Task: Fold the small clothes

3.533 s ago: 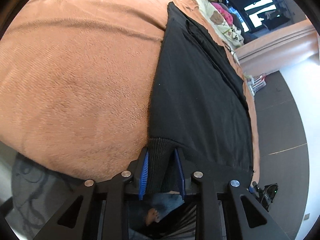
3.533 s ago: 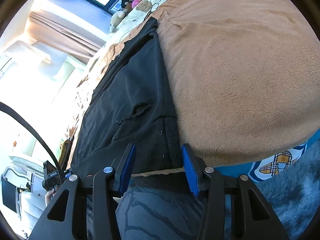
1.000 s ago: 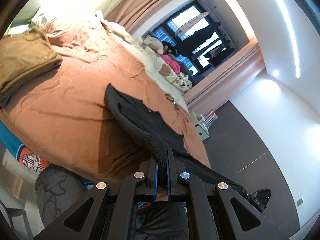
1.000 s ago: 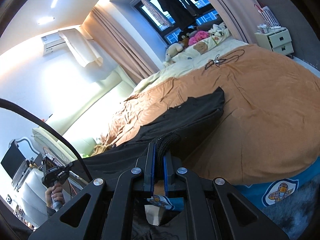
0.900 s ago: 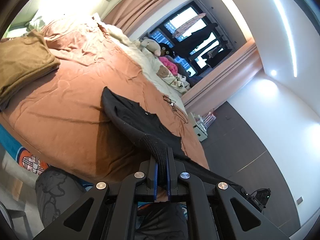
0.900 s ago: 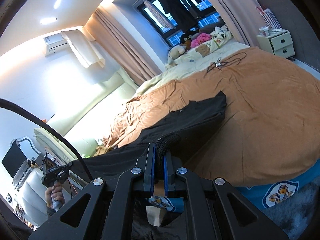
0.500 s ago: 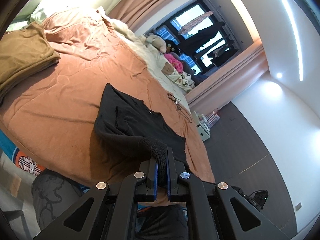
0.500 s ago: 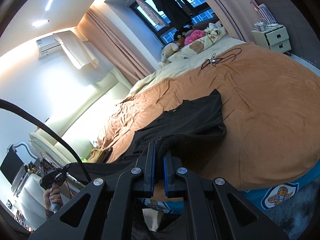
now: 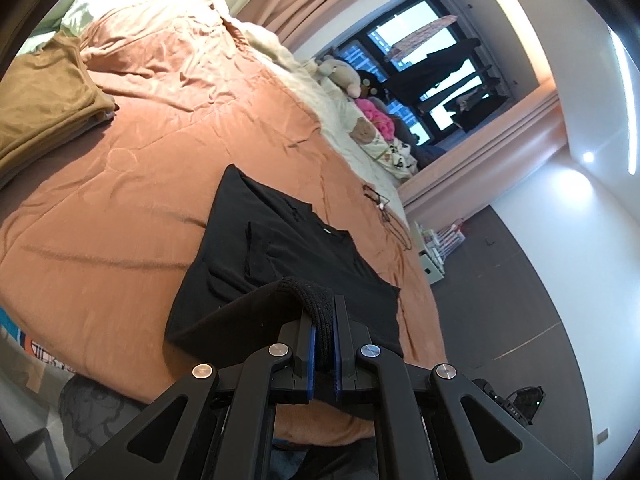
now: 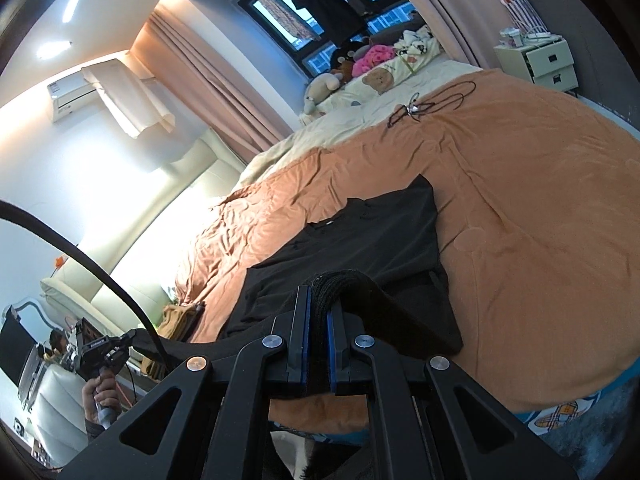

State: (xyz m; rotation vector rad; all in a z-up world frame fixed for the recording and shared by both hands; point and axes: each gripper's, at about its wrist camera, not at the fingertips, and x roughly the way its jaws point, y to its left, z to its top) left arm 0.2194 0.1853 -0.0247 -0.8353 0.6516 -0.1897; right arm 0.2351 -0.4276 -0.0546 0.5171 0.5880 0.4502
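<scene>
Black top [image 9: 280, 248] lies on the bed [image 9: 120, 184] near its foot edge, hem raised off the cover. My left gripper [image 9: 325, 334] is clamped on the ribbed hem, my right gripper [image 10: 318, 330] too; both point slightly downward over the bed.

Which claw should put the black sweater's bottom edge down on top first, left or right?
Neither is clearly better. The left claw and right claw both pinch the ribbed hem of the black sweater, lifted evenly over its flat half on the orange blanket. Probably both lower together.
</scene>
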